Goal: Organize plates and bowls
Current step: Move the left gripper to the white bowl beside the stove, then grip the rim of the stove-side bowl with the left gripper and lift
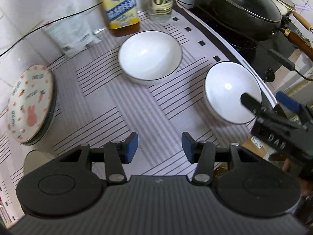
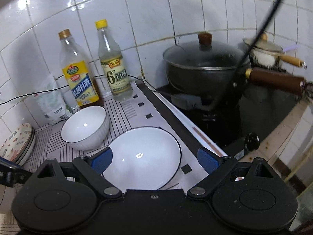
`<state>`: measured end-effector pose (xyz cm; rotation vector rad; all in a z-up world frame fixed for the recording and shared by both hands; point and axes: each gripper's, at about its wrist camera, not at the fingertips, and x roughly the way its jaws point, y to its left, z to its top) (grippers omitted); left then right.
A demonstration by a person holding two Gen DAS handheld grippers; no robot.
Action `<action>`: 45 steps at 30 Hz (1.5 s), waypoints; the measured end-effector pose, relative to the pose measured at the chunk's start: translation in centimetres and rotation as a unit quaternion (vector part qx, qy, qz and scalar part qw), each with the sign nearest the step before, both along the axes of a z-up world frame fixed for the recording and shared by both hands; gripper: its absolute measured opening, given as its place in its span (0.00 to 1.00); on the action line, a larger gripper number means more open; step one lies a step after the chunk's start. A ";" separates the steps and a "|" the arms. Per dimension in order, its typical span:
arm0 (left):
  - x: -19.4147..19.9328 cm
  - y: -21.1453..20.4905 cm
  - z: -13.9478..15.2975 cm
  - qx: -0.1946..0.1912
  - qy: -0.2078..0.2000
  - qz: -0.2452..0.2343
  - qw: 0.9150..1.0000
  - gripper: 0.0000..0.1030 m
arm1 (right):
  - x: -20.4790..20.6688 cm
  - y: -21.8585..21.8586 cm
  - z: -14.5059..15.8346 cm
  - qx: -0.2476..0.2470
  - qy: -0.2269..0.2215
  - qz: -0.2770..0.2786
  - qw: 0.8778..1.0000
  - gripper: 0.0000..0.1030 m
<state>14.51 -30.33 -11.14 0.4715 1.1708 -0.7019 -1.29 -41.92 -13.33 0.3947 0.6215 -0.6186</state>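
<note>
Two white bowls with thin dark rims stand on a striped mat. The far bowl sits near the bottles. The near bowl sits at the mat's right edge. A stack of plates, the top one patterned with a pink rabbit, lies at the left by the wall. My left gripper is open and empty over the mat, in front of the bowls. My right gripper is open with a finger on either side of the near bowl, one reaching over its rim.
A yellow-labelled oil bottle, a vinegar bottle and a plastic bag stand along the tiled wall. A lidded black wok and a small pot sit on the stove to the right.
</note>
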 end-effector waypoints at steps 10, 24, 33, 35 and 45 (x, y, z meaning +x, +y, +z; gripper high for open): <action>0.7 -3.9 -2.6 -0.027 0.009 -0.015 0.999 0.51 | -0.4 -1.2 -2.8 0.043 -0.004 -0.029 0.999 0.80; 2.4 -5.7 -3.8 -0.049 0.012 0.004 0.999 0.51 | -0.4 -3.2 -5.6 0.155 -0.026 -0.081 0.984 0.40; 2.1 -6.0 -2.9 -0.089 0.033 -0.015 0.995 0.61 | 0.2 -3.1 -5.9 0.155 -0.020 -0.079 0.985 0.27; 2.0 -6.9 -4.1 -0.066 0.047 -0.034 0.996 0.61 | 0.2 -3.2 -6.0 0.158 -0.020 -0.080 0.984 0.26; 2.0 -8.1 -7.4 -0.054 0.096 -0.034 0.993 0.17 | 0.4 -3.5 -5.9 0.171 -0.016 -0.085 0.982 0.26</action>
